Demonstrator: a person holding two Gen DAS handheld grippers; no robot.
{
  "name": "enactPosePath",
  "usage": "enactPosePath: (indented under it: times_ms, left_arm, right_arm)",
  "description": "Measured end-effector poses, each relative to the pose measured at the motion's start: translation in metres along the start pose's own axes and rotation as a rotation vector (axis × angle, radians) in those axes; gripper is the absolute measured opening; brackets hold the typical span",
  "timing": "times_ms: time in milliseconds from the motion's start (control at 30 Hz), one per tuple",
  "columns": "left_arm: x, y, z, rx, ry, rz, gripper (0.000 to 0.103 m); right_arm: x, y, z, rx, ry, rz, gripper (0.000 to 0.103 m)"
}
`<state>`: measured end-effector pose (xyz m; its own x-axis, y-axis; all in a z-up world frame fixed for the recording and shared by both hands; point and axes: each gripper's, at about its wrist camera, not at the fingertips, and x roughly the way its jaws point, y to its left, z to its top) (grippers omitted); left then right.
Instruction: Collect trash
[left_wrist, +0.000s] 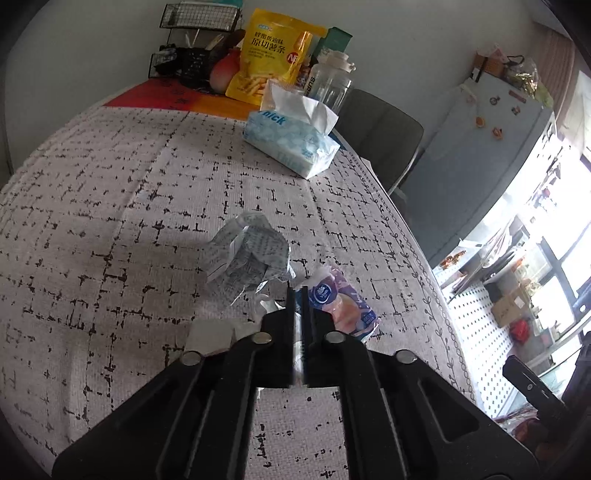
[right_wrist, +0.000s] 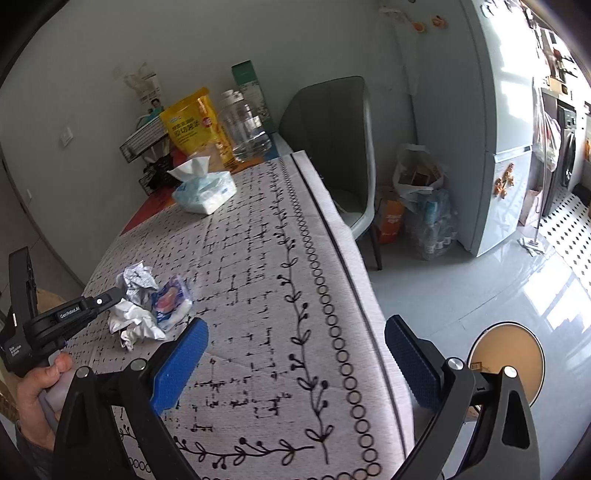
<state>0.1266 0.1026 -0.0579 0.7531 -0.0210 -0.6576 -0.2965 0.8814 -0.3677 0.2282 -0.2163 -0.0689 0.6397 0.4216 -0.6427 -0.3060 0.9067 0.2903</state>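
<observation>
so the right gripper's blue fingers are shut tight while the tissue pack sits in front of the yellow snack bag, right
Not quite. The right gripper is wide open: the right wrist view shows its blue fingers spread far apart over the tablecloth with nothing between them. The rest holds: the tissue pack does sit in front of the yellow snack bag.

The right gripper (right_wrist: 295, 354) hangs over the tabletop (right_wrist: 258, 258) edge, its blue fingers (right_wrist: 181, 365) spread wide with nothing between them. Off to its left, the left gripper (right_wrist: 110, 295), held in a hand (right_wrist: 40, 384), reaches into crumpled paper (right_wrist: 135, 317) beside a small tissue packet (right_wrist: 171, 301).
</observation>
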Motion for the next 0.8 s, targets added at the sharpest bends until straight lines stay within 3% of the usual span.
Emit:
enactPosePath:
  times_ms: [33, 100, 233, 367, 467, 500, 600, 800]
  left_arm:
    - [0.001, 0.001, -0.001, -0.005, 0.0, -0.003, 0.035]
    - [0.003, 0.0, -0.002, 0.001, -0.007, 0.003, 0.05]
    - [0.013, -0.011, -0.003, 0.045, 0.021, -0.006, 0.056]
    - [0.021, -0.025, -0.006, 0.106, 0.016, 0.056, 0.06]
    - [0.023, -0.019, -0.009, 0.079, 0.023, 0.093, 0.059]
    - [0.024, -0.016, -0.01, 0.068, 0.027, 0.097, 0.054]
    - [0.027, -0.007, -0.014, 0.047, 0.074, 0.096, 0.01]
    - [-0.01, 0.004, -0.012, 0.021, 0.014, 0.072, 0.005]
  right_arm:
    - [0.001, 0.002, 0.0, -0.004, 0.002, 0.0, 0.094]
    - [0.001, 0.005, 0.0, -0.01, 0.001, 0.0, 0.094]
    - [-0.002, 0.002, 0.001, -0.004, -0.008, -0.007, 0.094]
    - [-0.002, -0.008, 0.001, 0.017, -0.002, -0.017, 0.094]
    - [-0.003, -0.015, 0.001, 0.018, 0.0, -0.025, 0.094]
    - [-0.003, -0.017, 0.002, 0.019, -0.001, -0.025, 0.094]
    - [-0.002, -0.019, 0.003, 0.026, -0.004, -0.021, 0.094]
    - [0.006, -0.005, 0.004, 0.009, 0.01, 0.012, 0.094]
